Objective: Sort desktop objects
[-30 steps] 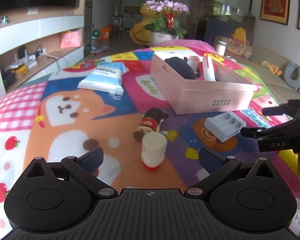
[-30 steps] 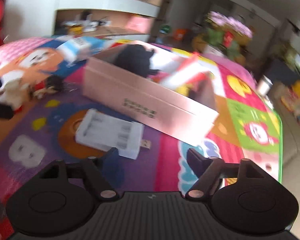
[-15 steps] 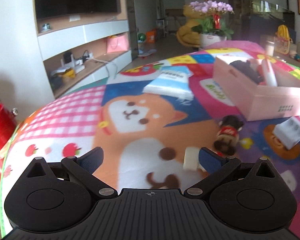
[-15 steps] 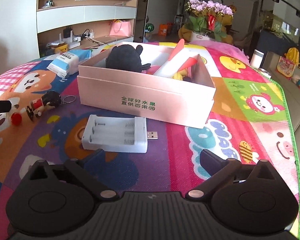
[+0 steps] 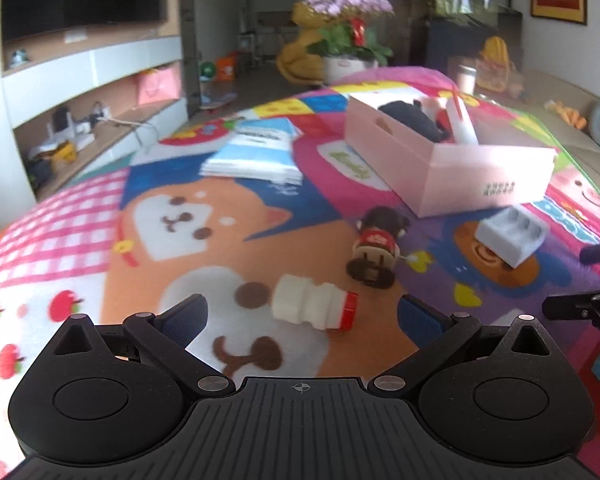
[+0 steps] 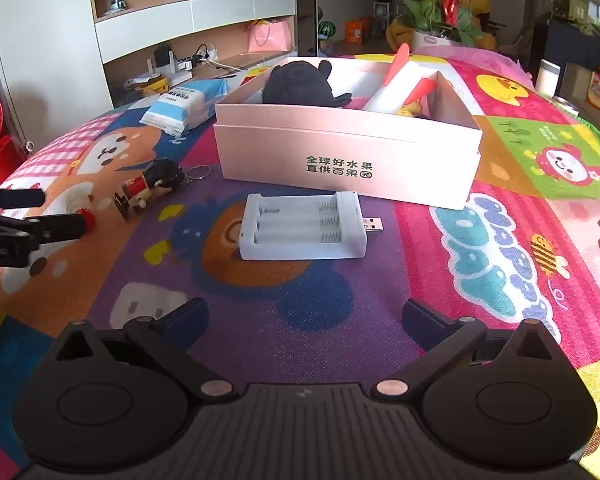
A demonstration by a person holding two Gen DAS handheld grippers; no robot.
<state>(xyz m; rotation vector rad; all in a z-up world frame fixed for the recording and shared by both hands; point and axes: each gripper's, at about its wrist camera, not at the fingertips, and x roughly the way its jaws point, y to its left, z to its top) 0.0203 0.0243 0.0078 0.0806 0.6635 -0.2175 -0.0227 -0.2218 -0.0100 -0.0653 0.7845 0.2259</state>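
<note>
right tool [image 6: 304,312] wide open, empty | white battery charger [image 6: 302,226] flat, usb plug rightward

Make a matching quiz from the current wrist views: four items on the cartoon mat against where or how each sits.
Column 1:
1. small white bottle with red cap
2. white plastic battery charger
3. black plush toy
4. blue and white tissue pack

Column 2:
A. inside the pink cardboard box
B. lying on its side between the left fingers
C. left of the box, far side of the mat
D. in front of the box

Pairs: 1-B, 2-D, 3-A, 4-C
</note>
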